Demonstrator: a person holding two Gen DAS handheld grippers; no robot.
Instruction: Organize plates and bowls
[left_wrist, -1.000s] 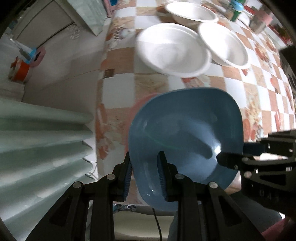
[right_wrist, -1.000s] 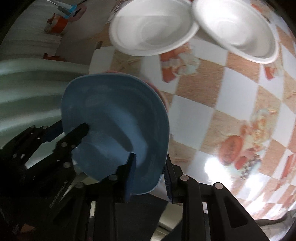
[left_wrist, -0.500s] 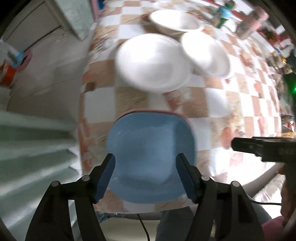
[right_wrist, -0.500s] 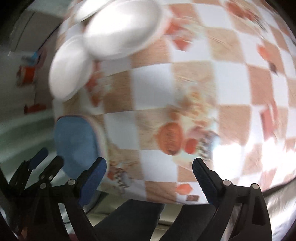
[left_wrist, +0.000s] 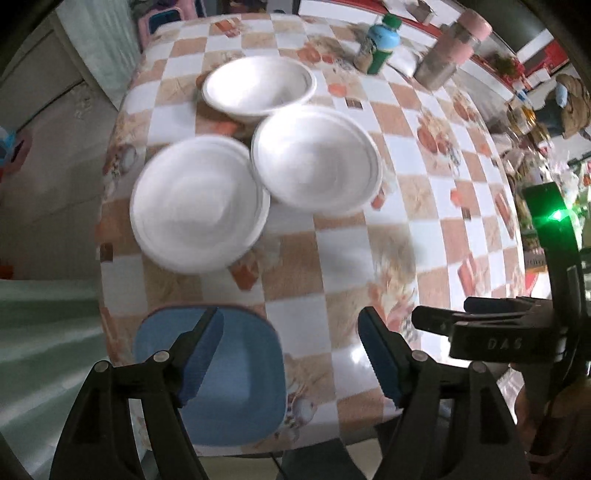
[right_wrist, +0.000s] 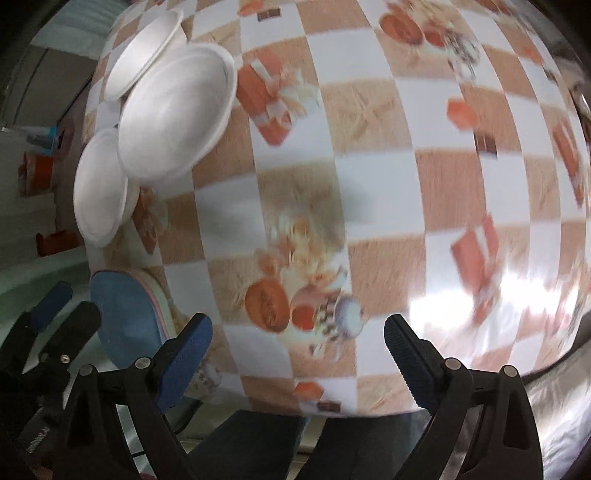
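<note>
A table under a glossy orange-and-white checked cloth carries a square blue plastic plate at its near left corner, three round white bowls beyond. Left gripper and right gripper both gape wide, empty.

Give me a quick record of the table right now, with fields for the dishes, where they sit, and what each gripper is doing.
surface: table with checkered cloth
blue dish: blue square plate at the near edge, stacked on a pink one, free of both grippers
white dishes: three white bowls grouped farther back
background: bottles at the far edge
left gripper: open, empty, above the near edge
right gripper: open, empty, over bare cloth
</note>
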